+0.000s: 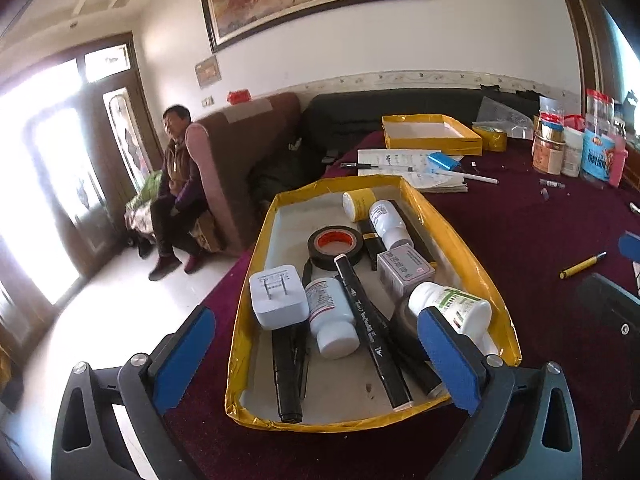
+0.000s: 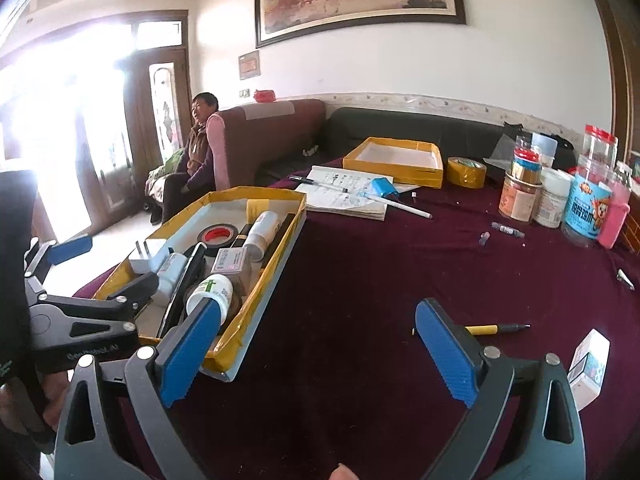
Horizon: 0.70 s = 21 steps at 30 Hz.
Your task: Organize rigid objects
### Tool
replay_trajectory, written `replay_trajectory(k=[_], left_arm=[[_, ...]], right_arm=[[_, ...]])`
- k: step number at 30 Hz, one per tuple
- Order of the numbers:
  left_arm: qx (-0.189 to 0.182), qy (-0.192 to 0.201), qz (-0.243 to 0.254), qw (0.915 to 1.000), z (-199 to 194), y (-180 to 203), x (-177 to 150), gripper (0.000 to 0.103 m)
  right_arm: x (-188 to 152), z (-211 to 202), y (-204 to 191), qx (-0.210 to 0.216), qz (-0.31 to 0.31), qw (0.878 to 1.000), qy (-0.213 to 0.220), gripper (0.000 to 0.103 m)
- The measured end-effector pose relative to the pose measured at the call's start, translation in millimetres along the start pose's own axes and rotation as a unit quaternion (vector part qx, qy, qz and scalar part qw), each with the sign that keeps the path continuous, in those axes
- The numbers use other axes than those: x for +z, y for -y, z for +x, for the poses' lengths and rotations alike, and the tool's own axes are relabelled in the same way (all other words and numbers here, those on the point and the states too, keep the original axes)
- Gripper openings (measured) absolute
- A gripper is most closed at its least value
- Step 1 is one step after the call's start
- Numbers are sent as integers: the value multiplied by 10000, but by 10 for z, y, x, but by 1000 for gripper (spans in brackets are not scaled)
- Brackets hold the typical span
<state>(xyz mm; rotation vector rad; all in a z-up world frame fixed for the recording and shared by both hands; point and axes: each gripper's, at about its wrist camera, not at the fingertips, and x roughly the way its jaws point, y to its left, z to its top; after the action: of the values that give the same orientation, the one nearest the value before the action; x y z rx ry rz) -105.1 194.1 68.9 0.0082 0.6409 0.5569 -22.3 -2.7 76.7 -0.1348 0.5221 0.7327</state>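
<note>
Here both grippers point forward and down, jaws wide, nothing held: left gripper over the near end of the yellow-rimmed tray, right gripper over bare maroon tabletop beside the tray's right edge. In the tray: three white bottles, one with a green label, one charger plug, one black tape roll, one small box, several black markers. Yellow pen lies loose near the right edge. Second tray stands empty at the far edge.

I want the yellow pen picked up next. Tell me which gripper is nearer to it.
Right. The right gripper stands open just short of the yellow pen, which lies beyond its right finger. The left gripper is open over the yellow tray.
</note>
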Motion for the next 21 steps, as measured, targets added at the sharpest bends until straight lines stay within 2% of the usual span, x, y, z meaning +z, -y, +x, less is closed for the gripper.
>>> replay_trajectory(k=[5,21], left_arm=[[457,95,-9,9989,-5,-73,-14,102],[615,192,103,9979,-88,-48,-50,102]], right_arm=[[-5,3,-11,41,5,10000,10,98],[-18,-47,-89,300,-66,9995,69,98]])
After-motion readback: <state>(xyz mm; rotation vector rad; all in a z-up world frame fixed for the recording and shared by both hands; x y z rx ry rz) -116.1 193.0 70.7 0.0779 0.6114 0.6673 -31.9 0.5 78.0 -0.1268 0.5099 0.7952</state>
